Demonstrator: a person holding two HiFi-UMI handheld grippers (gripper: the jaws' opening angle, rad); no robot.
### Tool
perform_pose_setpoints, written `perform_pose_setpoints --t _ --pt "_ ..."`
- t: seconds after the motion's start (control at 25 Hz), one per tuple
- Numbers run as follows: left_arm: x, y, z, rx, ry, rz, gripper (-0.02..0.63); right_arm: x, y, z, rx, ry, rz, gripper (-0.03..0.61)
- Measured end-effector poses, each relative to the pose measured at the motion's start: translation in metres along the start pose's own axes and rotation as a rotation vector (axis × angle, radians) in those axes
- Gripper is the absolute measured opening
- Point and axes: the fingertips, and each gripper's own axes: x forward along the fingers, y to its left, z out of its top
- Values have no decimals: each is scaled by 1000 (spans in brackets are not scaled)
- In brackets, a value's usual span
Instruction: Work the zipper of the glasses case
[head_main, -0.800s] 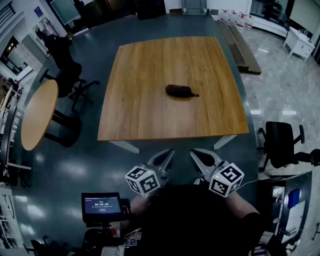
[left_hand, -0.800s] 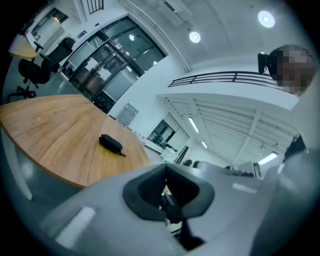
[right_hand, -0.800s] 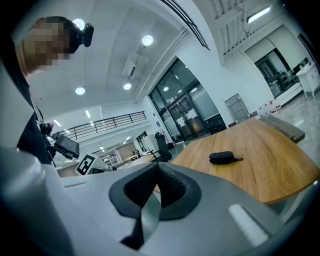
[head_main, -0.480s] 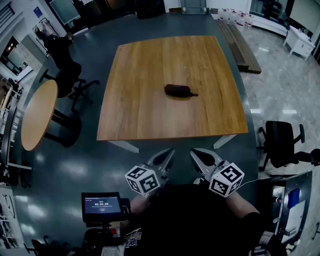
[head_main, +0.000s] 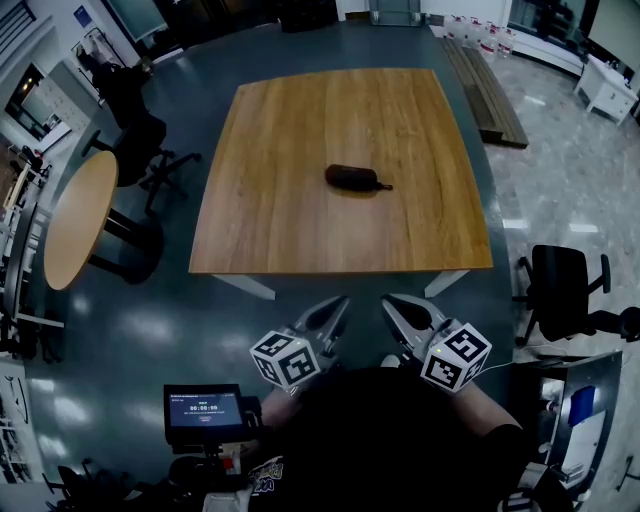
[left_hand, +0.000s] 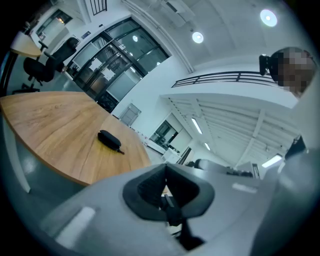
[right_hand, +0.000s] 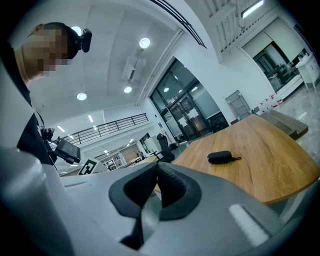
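Observation:
A dark oval glasses case (head_main: 351, 178) lies near the middle of the square wooden table (head_main: 280, 230), its zipper pull sticking out to the right. The case (left_hand: 109, 140) also shows in the left gripper view, and the case (right_hand: 220, 157) lies on the tabletop in the right gripper view. Both grippers hang close to my body, well short of the table's near edge. My left gripper (head_main: 339, 305) is shut with nothing in it. My right gripper (head_main: 388, 304) is likewise shut and empty. Neither touches the case.
A round wooden table (head_main: 78, 220) stands to the left with a black office chair (head_main: 135, 140) behind it. Another black chair (head_main: 560, 285) is at the right. A small screen (head_main: 203, 410) sits at lower left. A wooden bench (head_main: 485, 90) runs beyond the table's far right corner.
The view has shifted slightly, so the table and case sit a little higher and further left in the picture. Both grippers stay where they were, shut.

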Motion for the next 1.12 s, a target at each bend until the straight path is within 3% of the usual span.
perform_pose_setpoints --t 0.64,0.88,1.12 --pt "5 0 -11 -52 -65 142 2 -5 -25 5 83 44 112 28" --pt "17 24 -2 -79 -36 137 2 16 -45 6 112 43 62 30" --pt "43 74 47 -96 -24 85 2 61 -79 29 106 0 -52 35"
